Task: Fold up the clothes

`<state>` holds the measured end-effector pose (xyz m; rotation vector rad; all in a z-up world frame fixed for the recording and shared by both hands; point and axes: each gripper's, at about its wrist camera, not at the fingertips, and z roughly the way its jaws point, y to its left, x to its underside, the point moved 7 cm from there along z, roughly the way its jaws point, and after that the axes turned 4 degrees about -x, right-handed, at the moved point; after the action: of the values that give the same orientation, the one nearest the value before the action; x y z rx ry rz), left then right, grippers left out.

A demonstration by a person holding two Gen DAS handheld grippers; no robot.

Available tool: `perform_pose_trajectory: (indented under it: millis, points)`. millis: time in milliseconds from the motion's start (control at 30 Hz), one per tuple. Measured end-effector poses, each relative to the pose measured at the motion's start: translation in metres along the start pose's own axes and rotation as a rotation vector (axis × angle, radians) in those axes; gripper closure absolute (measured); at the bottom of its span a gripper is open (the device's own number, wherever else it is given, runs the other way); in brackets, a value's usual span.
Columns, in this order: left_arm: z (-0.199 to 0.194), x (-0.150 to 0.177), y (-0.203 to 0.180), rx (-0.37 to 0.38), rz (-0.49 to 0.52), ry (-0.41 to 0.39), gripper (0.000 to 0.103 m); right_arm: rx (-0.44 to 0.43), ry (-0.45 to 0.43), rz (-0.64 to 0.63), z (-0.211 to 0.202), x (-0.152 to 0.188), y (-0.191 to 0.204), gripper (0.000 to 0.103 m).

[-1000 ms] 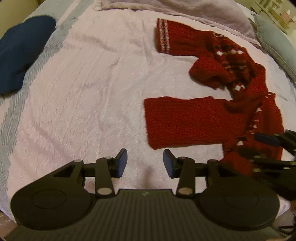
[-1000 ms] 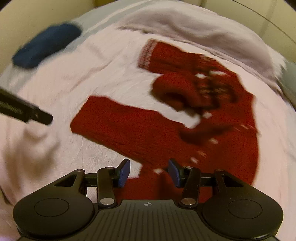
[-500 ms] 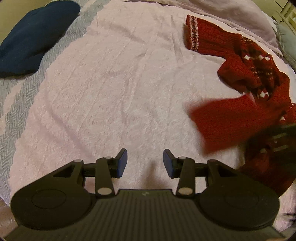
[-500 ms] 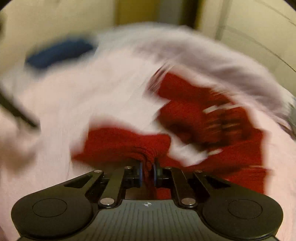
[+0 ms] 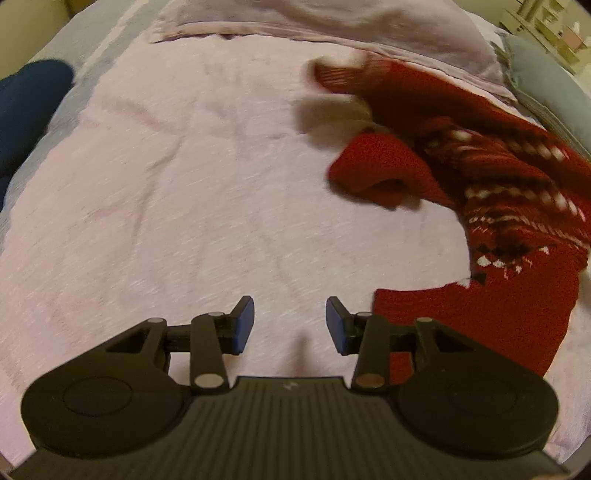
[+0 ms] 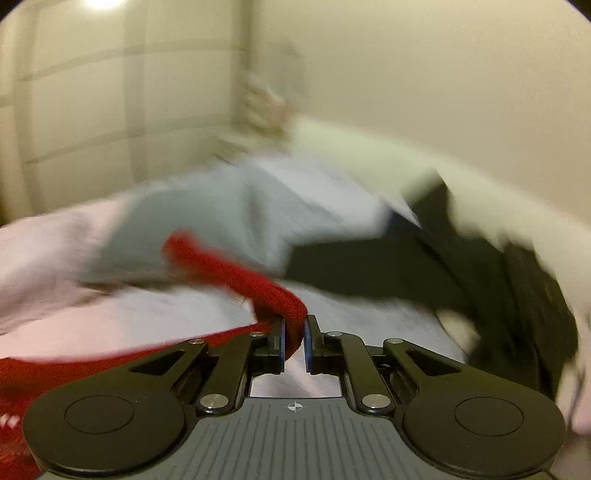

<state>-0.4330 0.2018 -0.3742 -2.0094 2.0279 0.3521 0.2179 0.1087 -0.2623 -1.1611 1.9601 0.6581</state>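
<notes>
Left wrist view, left to right. Navy garment [image 5: 29, 110] sat at the upper left edge of the frame, on a grey striped strip of the bed [image 5: 92, 55]. Pink blanket [image 5: 184, 203] covered the whole middle, wrinkled, nothing lying on its left and centre. A second, mauve cover [image 5: 332, 22] was bunched along the top. Left claw [image 5: 290, 325] was at bottom centre, jaws spread, nothing between the blue pads [image 5: 245, 321], only blanket under them.

Red sweater [image 5: 498, 206] filled the right side of the frame, blurred. One cuff with pale stripes reached toward the top centre; a rolled sleeve end lay at centre right; the white-patterned body ran down the right edge; a plain red panel sat lower right, just beside the left claw's right finger and partly behind it. Can't tell if it touched the finger. Grey pillow [image 5: 543, 92] was at upper right.

Right wrist view, heavy blur. Pink blanket [image 6: 55, 240] at left, grey-blue pillow [image 6: 221, 214] at centre, dark cloth [image 6: 443, 266] at right with a white cover [image 6: 406, 155] above it, cream wall [image 6: 443, 55] behind. Right claw [image 6: 293, 343] was at bottom centre, jaws pressed almost together, pinching a fold of the red sweater [image 6: 236, 273]. The knit ran up and left from the pads as a taut rope, and more of it trailed off to the lower left corner of the frame.
</notes>
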Motion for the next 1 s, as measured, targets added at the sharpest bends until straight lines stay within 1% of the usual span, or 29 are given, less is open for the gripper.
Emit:
perform_pose_trajectory:
  millis: [33,67,100,133,167,200,233,300,333,367,400,433,467,533,567,600,633,667,700,733,800,867,967,1000]
  points:
    - [0.003,-0.003,-0.006,-0.001,0.006,0.002,0.065,0.033,0.083,0.077,0.024,0.009,-0.022,0.094]
    - [0.006,-0.006,-0.012,-0.002,0.012,0.002,0.064,0.072,0.165,0.157,0.042,0.021,-0.039,0.088]
    - [0.008,-0.010,-0.017,-0.001,0.020,-0.002,0.064,0.112,0.247,0.237,0.059,0.033,-0.055,0.079]
    - [0.010,-0.014,-0.022,0.001,0.029,-0.008,0.064,0.107,0.270,0.233,0.066,0.039,-0.052,0.073]
    - [0.013,-0.019,-0.027,0.001,0.039,-0.016,0.061,0.096,0.286,0.219,0.071,0.044,-0.047,0.060]
    - [0.016,-0.025,-0.032,0.002,0.050,-0.026,0.060,0.085,0.302,0.206,0.076,0.049,-0.042,0.053]
    - [0.020,-0.032,-0.036,0.004,0.060,-0.035,0.059,0.074,0.317,0.192,0.081,0.054,-0.037,0.051]
    - [0.028,-0.050,-0.045,0.019,0.060,-0.056,0.057,-0.001,0.342,0.072,0.079,0.064,-0.003,0.046]
    - [0.033,-0.060,-0.049,0.030,0.056,-0.071,0.054,-0.047,0.356,0.014,0.078,0.069,0.016,0.046]
    - [0.039,-0.070,-0.053,0.044,0.049,-0.091,0.048,-0.090,0.370,-0.025,0.079,0.074,0.031,0.045]
    - [0.045,-0.078,-0.056,0.051,0.046,-0.111,0.044,-0.133,0.385,-0.063,0.079,0.079,0.046,0.045]
    - [0.051,-0.085,-0.060,0.042,0.058,-0.131,0.040,-0.162,0.398,-0.089,0.081,0.084,0.067,0.045]
    - [0.058,-0.091,-0.064,0.026,0.092,-0.150,0.040,-0.191,0.418,-0.097,0.083,0.090,0.078,0.045]
    - [0.069,-0.098,-0.076,0.014,0.191,-0.181,0.040,-0.246,0.459,-0.099,0.086,0.101,0.096,0.045]
    - [0.075,-0.100,-0.083,0.009,0.248,-0.196,0.040,-0.263,0.480,-0.097,0.082,0.107,0.111,0.045]
    - [0.083,-0.101,-0.091,0.002,0.313,-0.205,0.042,-0.280,0.502,-0.095,0.078,0.114,0.127,0.045]
    - [0.091,-0.101,-0.096,-0.003,0.366,-0.204,0.054,-0.283,0.514,-0.102,0.080,0.118,0.133,0.045]
    - [0.098,-0.101,-0.101,0.008,0.402,-0.196,0.086,-0.285,0.526,-0.110,0.082,0.122,0.138,0.045]
    - [0.103,-0.104,-0.104,0.019,0.418,-0.187,0.091,-0.286,0.537,-0.118,0.084,0.126,0.143,0.045]
    - [0.102,-0.109,-0.101,0.017,0.401,-0.196,0.092,-0.288,0.548,-0.126,0.087,0.130,0.148,0.045]
    - [0.086,-0.125,-0.088,-0.010,0.333,-0.266,0.092,-0.291,0.571,-0.142,0.091,0.137,0.158,0.045]
    - [0.051,-0.146,-0.065,-0.055,0.271,-0.371,0.092,-0.299,0.568,-0.163,0.093,0.132,0.165,0.045]
    - [-0.020,-0.176,-0.027,-0.112,0.194,-0.516,0.093,-0.312,0.546,-0.207,0.103,0.120,0.177,0.045]
    - [-0.040,-0.184,-0.013,-0.143,0.170,-0.555,0.093,-0.321,0.539,-0.219,0.107,0.116,0.182,0.045]
